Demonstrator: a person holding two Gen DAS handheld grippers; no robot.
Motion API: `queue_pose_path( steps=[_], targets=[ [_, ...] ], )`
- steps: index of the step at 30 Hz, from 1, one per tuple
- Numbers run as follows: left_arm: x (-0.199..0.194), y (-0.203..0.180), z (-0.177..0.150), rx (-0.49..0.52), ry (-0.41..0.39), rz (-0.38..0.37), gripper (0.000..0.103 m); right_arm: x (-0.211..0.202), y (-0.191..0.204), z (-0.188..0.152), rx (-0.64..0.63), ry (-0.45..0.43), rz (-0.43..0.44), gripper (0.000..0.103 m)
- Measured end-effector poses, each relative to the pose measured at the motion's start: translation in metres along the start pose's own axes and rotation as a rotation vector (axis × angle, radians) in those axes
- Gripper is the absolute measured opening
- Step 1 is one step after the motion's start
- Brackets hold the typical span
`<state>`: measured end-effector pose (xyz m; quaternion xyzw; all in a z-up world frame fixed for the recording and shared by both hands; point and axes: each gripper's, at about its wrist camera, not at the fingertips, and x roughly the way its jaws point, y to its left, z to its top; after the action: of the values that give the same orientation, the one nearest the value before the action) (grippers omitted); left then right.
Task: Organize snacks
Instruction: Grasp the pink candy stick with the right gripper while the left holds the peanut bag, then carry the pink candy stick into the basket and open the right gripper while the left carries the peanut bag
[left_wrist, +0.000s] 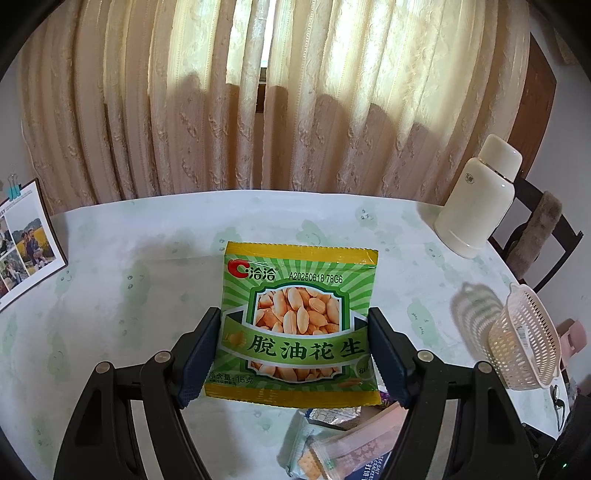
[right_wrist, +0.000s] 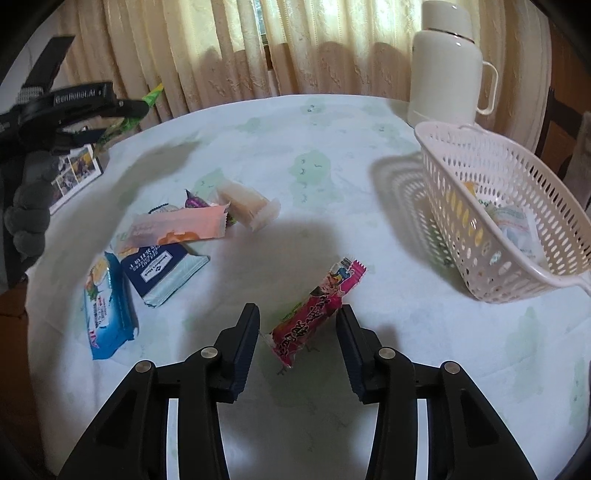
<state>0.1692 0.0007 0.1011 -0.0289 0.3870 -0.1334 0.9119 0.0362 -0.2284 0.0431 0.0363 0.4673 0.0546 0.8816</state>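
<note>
A green peanut packet (left_wrist: 295, 295) hangs upright above the table, with my left gripper (left_wrist: 293, 314) shut on its two side edges. A pink snack bar (right_wrist: 317, 306) lies slantwise between the fingers of my right gripper (right_wrist: 297, 309); the right pad touches its upper side and the left pad meets its crimped lower end. The white perforated basket (right_wrist: 480, 177) stands to the right with a few packets inside, and it also shows at the right edge as the basket (left_wrist: 524, 339) in the left wrist view.
Loose snacks lie left of the right gripper: a pink-orange wrapper (right_wrist: 177, 229), a dark blue cracker pack (right_wrist: 162, 273), a blue packet (right_wrist: 107, 306) and a white roll (right_wrist: 247, 206). A cream thermos (right_wrist: 447, 74) stands behind the basket. A photo board (left_wrist: 26, 243) sits at the far left.
</note>
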Motion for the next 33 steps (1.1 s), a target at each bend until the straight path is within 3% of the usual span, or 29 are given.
queue_pose_path(
  steps=[3,4,5,13,20,33],
  targets=[
    [-0.003,0.001,0.001,-0.002,-0.006,-0.005,0.073,0.0,0.005,-0.001,-0.024,-0.012,-0.016,0.038],
    [-0.004,0.002,0.001,-0.002,-0.008,-0.005,0.073,-0.002,0.006,-0.001,-0.025,-0.018,-0.011,0.023],
    [-0.005,0.002,0.001,-0.003,-0.01,-0.007,0.073,-0.003,0.006,-0.001,-0.022,-0.017,0.006,0.018],
    [-0.008,-0.002,0.001,0.006,-0.012,-0.015,0.073,-0.011,0.007,0.0,-0.016,-0.049,0.012,0.018],
    [-0.011,-0.012,0.0,0.03,-0.018,-0.027,0.073,-0.039,-0.006,0.011,0.03,-0.136,0.003,0.018],
    [-0.015,-0.027,-0.003,0.068,-0.023,-0.052,0.073,-0.081,-0.063,0.034,0.182,-0.291,-0.113,0.018]
  ],
)
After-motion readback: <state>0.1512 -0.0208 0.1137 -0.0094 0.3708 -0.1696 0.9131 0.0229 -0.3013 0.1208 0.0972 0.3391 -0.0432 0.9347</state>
